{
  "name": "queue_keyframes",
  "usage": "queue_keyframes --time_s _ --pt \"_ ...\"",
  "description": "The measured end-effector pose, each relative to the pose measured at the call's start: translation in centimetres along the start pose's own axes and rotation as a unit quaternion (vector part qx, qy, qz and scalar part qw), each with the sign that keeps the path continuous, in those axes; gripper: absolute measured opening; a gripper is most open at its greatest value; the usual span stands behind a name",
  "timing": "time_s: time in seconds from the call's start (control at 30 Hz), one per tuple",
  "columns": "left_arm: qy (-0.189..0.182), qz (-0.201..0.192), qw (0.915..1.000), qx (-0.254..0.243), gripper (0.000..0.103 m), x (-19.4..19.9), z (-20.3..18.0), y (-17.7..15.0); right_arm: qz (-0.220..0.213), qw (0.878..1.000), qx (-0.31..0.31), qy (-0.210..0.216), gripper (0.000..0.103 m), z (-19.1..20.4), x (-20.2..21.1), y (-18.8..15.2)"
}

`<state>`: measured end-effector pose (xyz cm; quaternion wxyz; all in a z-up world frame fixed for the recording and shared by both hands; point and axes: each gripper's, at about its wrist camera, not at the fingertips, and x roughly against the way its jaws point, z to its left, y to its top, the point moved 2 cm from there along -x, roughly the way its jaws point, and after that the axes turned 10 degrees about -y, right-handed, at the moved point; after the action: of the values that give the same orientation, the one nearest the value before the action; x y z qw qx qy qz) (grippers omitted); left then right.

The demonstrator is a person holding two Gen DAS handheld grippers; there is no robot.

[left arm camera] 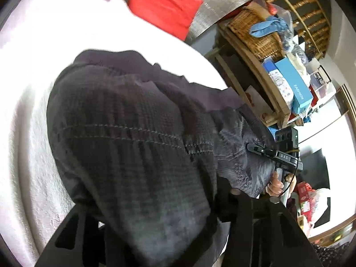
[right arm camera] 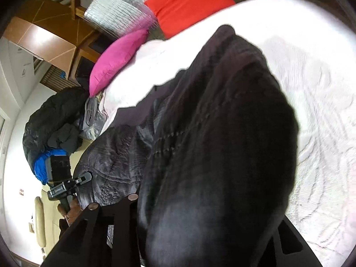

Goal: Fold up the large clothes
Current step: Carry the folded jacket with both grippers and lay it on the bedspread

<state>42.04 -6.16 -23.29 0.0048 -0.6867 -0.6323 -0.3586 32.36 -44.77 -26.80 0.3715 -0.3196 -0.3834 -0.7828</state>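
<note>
Dark grey quilted garment (left arm camera: 133,133) with stitched seam lines fills the centre of both wrist views, draped over the white textured bedspread (left arm camera: 29,155). We hold it lifted at two points: the left gripper (left arm camera: 160,233), at the bottom of the left view, has fabric bunched between its black fingers, so it is clamped on the garment; the right gripper (right arm camera: 200,233) likewise bites cloth at the bottom of the right view. A red cushion (left arm camera: 164,11) sits at upper centre, a magenta cushion (right arm camera: 118,60) at centre left. A wicker basket (left arm camera: 255,33) sits upper right.
</note>
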Motion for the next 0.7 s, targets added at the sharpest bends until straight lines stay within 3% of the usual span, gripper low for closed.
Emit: queue_keyframes --time_s 0.37,0.7 --pt "0.004 -0.081 0.9951 -0.057 0.04 3.4 -6.0 2.0 -0.091 0.996 0.019 0.015 0.037 2.5 5.8 1.5" --pt "0.01 -0.164 0.9794 -0.118 0.038 6.8 -10.0 2.5 -0.179 0.982 0.031 0.058 0.037 4.4 10.2 1.7"
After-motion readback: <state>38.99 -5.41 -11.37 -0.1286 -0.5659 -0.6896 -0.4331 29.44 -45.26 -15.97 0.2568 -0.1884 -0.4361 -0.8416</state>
